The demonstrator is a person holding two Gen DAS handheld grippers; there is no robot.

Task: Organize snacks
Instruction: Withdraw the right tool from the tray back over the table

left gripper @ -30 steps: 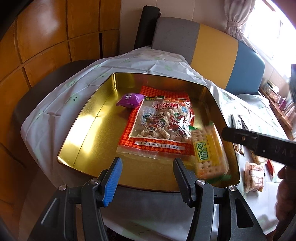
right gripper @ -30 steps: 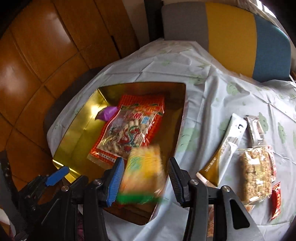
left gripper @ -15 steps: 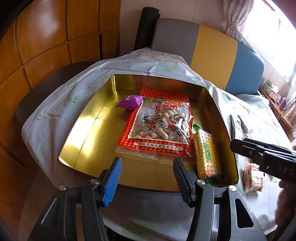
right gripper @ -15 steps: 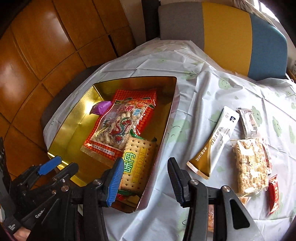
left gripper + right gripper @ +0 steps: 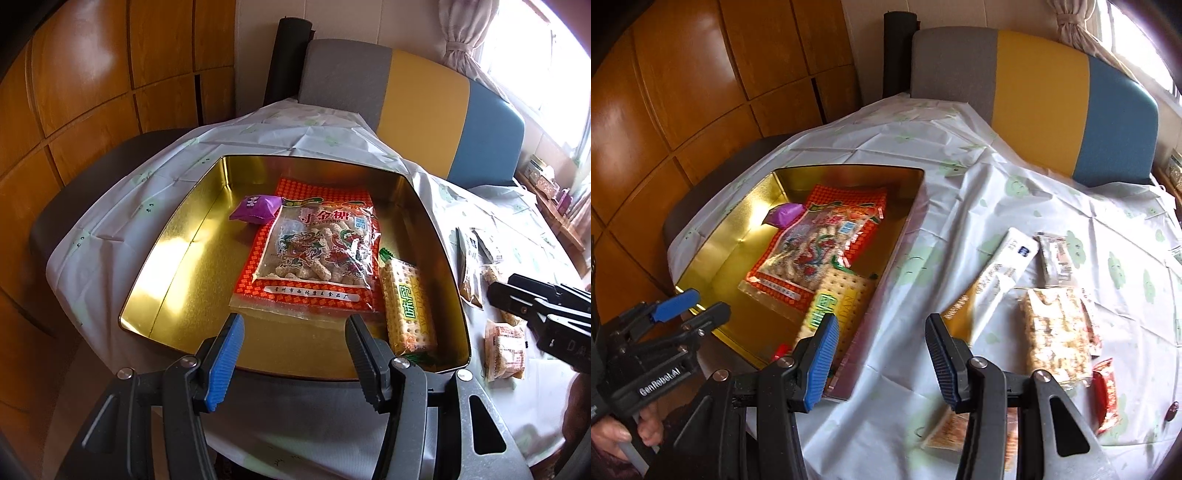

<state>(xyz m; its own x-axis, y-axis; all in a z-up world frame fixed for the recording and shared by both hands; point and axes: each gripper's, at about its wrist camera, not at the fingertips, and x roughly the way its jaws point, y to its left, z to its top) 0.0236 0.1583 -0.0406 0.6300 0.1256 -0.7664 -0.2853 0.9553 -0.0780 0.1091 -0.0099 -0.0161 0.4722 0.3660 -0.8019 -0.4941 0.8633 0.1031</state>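
While the cracker pack (image 5: 406, 302) lies in the gold tin (image 5: 177, 258), your left gripper (image 5: 293, 354) gapes empty; your right gripper (image 5: 881, 363) likewise.

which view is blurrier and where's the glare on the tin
Right wrist view: motion blur smears the cracker pack and the snacks by the right gripper. Left wrist view: sharp, glare on the gold tin floor at left, window blown out.

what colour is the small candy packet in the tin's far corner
Purple candy packet, with some white print; the left wrist view shows it best.
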